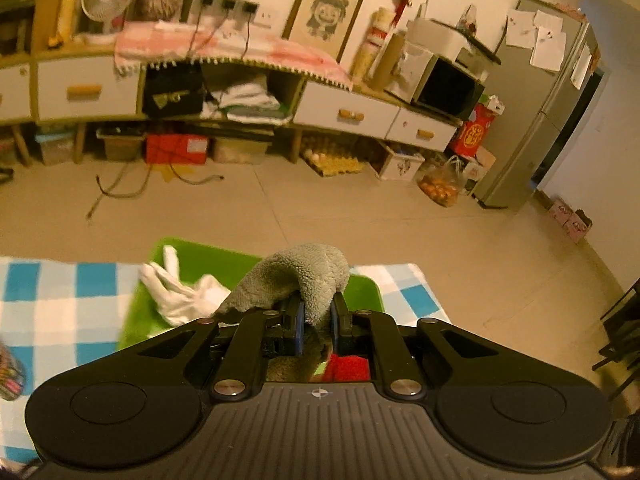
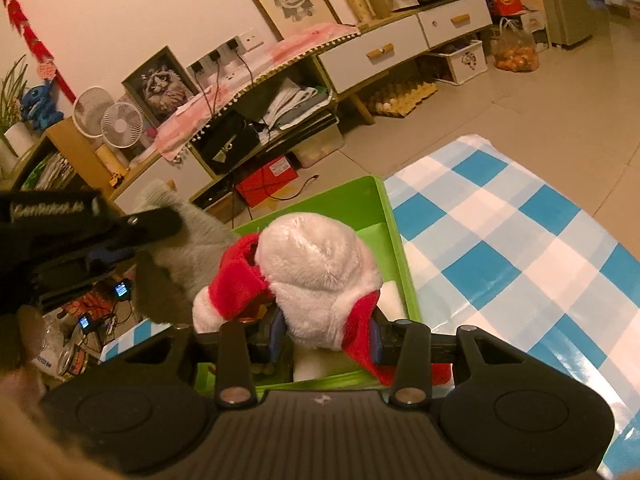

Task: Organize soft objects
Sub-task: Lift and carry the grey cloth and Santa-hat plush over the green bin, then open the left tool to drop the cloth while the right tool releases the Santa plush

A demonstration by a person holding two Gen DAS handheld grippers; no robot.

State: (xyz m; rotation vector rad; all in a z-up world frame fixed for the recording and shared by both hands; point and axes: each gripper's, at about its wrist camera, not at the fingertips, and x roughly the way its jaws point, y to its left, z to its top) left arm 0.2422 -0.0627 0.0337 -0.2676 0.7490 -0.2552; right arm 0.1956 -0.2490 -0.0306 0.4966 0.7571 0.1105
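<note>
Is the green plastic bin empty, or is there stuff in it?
Not empty. A white fabric glove lies inside the green plastic bin. The left gripper holds a fuzzy grey cloth over it.

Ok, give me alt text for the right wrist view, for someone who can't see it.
The right tool grips a red-and-white plush toy over a green bin on a blue checked cloth. At left, the left tool holds a grey fleece cloth.

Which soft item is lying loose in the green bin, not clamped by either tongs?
The white glove, fingers splayed in the green bin. The grey fleece cloth sits in the left tongs; the red-and-white plush sits in the right tongs.
</note>
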